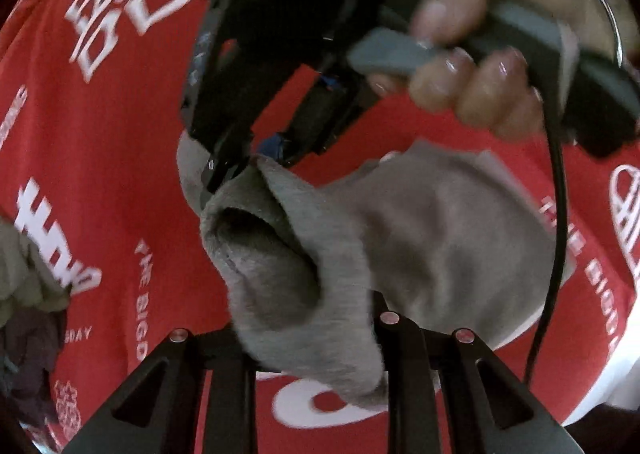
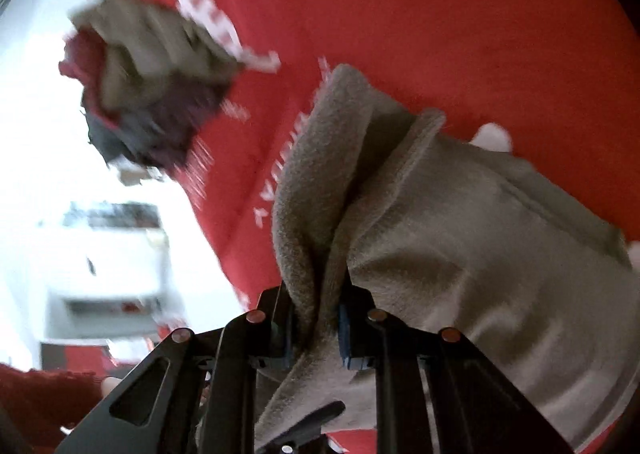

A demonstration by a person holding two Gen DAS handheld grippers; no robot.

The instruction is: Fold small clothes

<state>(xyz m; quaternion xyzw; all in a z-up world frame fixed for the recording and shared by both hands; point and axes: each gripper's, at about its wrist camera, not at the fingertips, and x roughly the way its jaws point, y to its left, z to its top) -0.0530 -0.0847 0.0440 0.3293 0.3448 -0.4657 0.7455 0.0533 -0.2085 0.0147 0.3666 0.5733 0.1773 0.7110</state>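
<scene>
Both grippers clamp 1 grey garment [image 1: 420, 230] above the red printed cloth [image 1: 120, 174]: right gripper [image 2: 316, 334] on its bunched edge, left gripper [image 1: 316, 350] on another. Folding is barely begun; a pile of clothes [image 2: 148, 94] waits.

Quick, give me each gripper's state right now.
Left gripper: shut on the grey garment.
Right gripper: shut on the same grey garment's edge.
</scene>
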